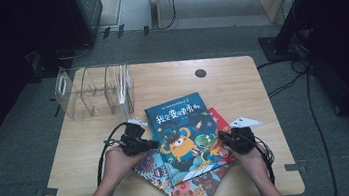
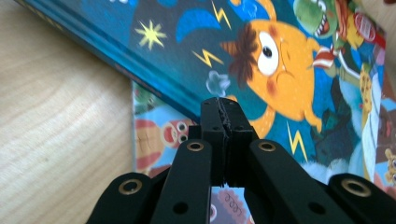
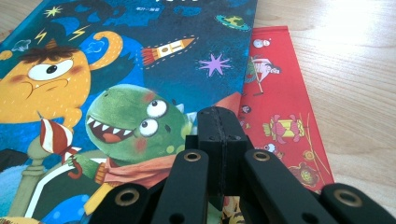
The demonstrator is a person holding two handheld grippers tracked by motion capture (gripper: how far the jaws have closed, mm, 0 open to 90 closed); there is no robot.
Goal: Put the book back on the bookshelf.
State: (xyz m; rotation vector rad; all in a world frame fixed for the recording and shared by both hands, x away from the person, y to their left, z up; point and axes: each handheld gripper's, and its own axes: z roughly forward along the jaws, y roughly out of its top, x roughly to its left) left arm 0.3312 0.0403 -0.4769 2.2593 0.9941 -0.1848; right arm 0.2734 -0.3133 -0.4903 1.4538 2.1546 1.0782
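The blue hardcover picture book with an orange one-eyed monster and a green dinosaur on its cover lies flat, cover up, at lower centre of the high view. It tops a stack of three books. Its long axis runs from the lower edge of the frame toward the upper edge, leaning slightly left, with the title at the far end. Its spine edge faces the left side of the frame.

Beneath it, a red picture book projects past the right edge. A multicoloured picture book with crowded cartoon figures projects past the left and lower edges, one corner reaching the near table edge.

The left gripper sits at the blue book's left edge. In the left gripper view its jaws are pressed together with nothing between them, tips over the spine edge. The right gripper sits at the book's right edge. Its jaws are likewise together and empty, tips over the boundary between the blue and red covers.

The light wooden table offers bare surface to the right of the stack and beyond its far end. At upper left, a clear plastic divided book rack stands near the blue book's far left corner, apart from it.
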